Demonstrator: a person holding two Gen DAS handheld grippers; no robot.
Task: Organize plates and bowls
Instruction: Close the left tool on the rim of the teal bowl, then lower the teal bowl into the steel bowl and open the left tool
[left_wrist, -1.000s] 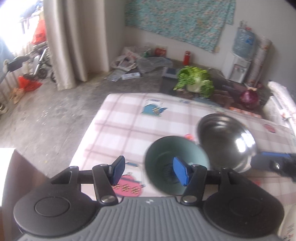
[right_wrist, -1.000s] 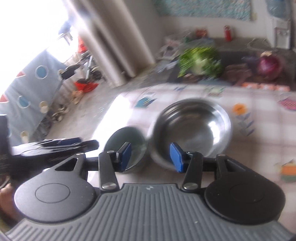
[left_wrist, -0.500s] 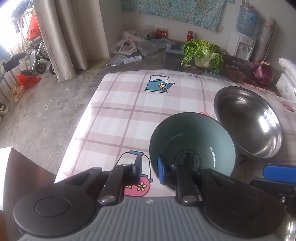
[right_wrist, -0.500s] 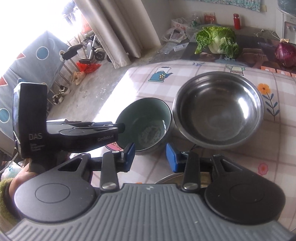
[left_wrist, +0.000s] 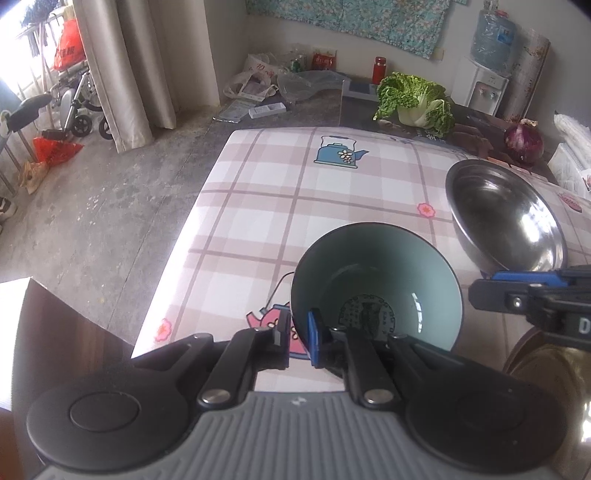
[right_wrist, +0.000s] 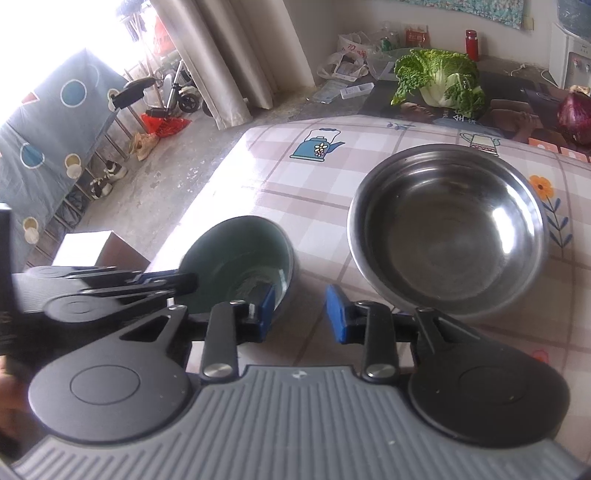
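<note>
While the left gripper (left_wrist: 299, 338) pinched the near rim of the green bowl (left_wrist: 376, 284), one pad sat inside the wall and the other outside, pressed tight on it. The bowl stood on the checked tablecloth (left_wrist: 295, 192), just beside the steel bowl (right_wrist: 448, 230) and a little apart from it. The right gripper (right_wrist: 301, 314) hovered low between the two bowls, its jaws closing with nothing but cloth showing between them. A cabbage (right_wrist: 439, 79) and a red onion (left_wrist: 523, 141) lay well apart at the table's far end.
</note>
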